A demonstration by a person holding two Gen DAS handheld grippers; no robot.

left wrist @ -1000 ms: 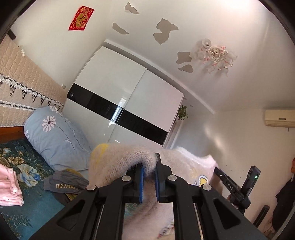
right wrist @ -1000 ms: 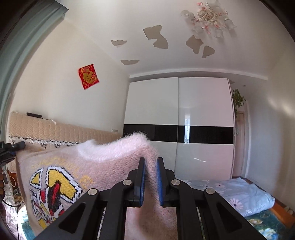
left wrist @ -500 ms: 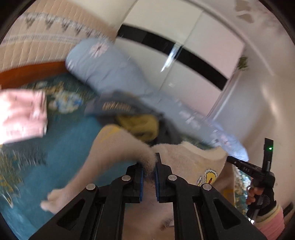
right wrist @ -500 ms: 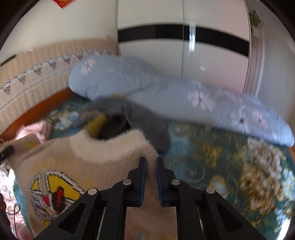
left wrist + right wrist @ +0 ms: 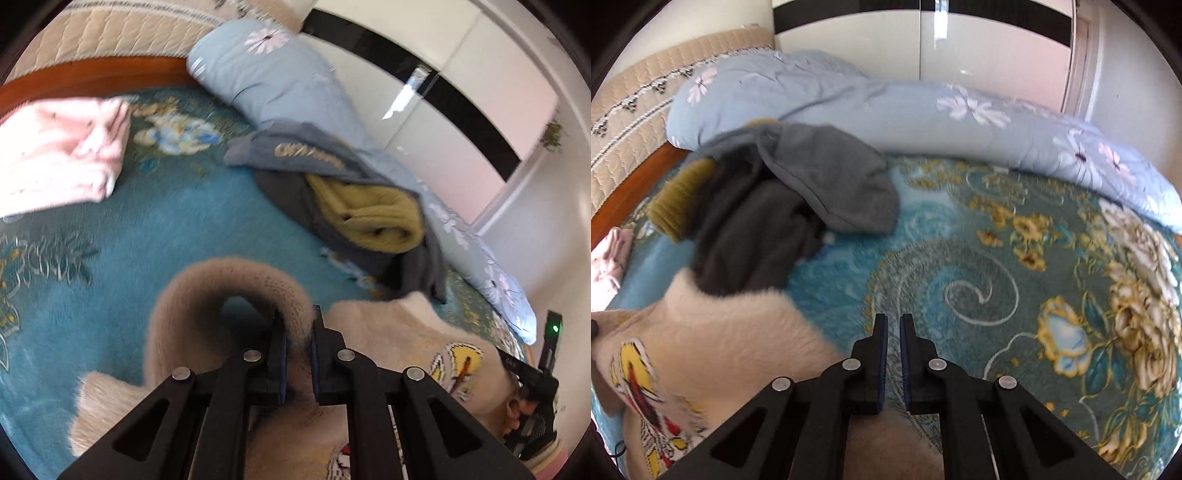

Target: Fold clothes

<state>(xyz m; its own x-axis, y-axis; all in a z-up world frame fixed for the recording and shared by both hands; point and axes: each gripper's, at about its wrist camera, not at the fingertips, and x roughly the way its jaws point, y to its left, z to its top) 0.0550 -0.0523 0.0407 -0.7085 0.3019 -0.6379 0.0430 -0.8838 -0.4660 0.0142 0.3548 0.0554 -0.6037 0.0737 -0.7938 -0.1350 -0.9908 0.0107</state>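
Grippers: two, one per hand, each with two black fingers carrying blue pads.
Left gripper (image 5: 298,334): clenched on a fuzzy fold of the cream sweater (image 5: 399,332); fabric visibly pinched between the pads.
Right gripper (image 5: 894,334): fingers nearly together, narrow gap at the tips; cream knit visible low between them, grasp on it not confirmable from this view. Also seen at the right edge of the left wrist view, gripped in a hand (image 5: 521,406).
Cream sweater (image 5: 713,343): one; lying on the bedspread below both grippers, body spread between them, yellow-red-black graphic (image 5: 458,363) facing up.
Sleeve (image 5: 207,291): one visible, arching up from the left pads and down to the bedspread, cuff resting flat.
Bedspread (image 5: 140,240): one, teal, with floral pattern.
Clothes pile (image 5: 768,206): three garments counted: grey (image 5: 834,177), dark charcoal (image 5: 750,240), olive-yellow knit (image 5: 373,214); just beyond the sweater collar, the charcoal piece touching it.
Pink garment (image 5: 59,155): one, folded, well apart to the left, near the headboard.
Light-blue quilt (image 5: 886,107): one, rolled, flower print, along the far side of the bed.
Headboard (image 5: 92,29): one, beige, quilted.
Wardrobe (image 5: 461,66): one, white doors with a black band.
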